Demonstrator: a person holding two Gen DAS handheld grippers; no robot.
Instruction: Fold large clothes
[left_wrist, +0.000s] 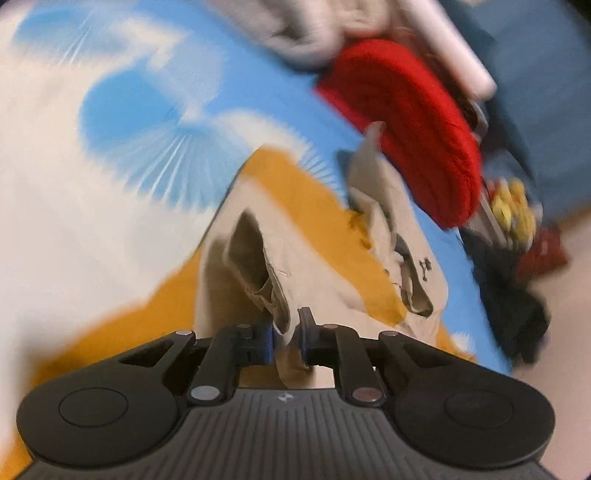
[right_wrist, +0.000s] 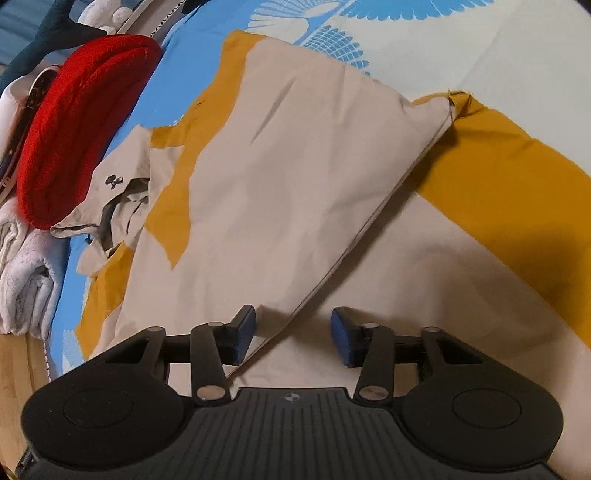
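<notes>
A beige and mustard-yellow shirt lies spread on the blue and white bedsheet, with one side folded over along a diagonal edge. Its collar with a small black logo lies at the left. My right gripper is open and empty, just above the fabric at the folded edge. In the blurred left wrist view my left gripper is shut on a bunched edge of the shirt and holds it lifted off the bedsheet.
A folded red knit garment lies beside the collar, also in the left wrist view. A white fluffy towel sits near it. Dark clothes and yellow items are piled past the bed's edge.
</notes>
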